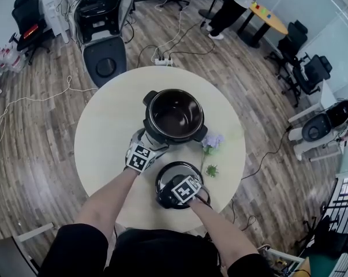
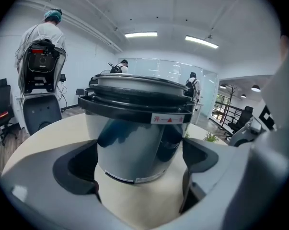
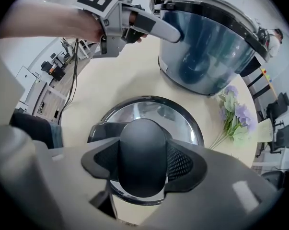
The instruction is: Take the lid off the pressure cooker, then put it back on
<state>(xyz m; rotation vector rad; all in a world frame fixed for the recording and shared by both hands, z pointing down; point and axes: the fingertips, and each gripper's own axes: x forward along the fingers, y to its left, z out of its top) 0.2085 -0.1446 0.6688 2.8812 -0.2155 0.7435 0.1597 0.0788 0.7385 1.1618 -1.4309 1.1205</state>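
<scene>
Black knob (image 3: pixel 142 143) of lid (image 1: pixel 169 169) is sitting clenched in R gripper (image 3: pixel 142 163), lid on table (image 1: pixel 104 137); L gripper (image 2: pixel 139 169) jaws are gaping, released, at pressure cooker (image 2: pixel 134 133) wall.

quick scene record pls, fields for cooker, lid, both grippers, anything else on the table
cooker: open, no lid, mid round table
lid: off, at the table's near side, in front of the cooker
right gripper: jaws clamped on the lid
left gripper: jaws open, at the cooker's side
other: purple flowers lying right of the lid
</scene>
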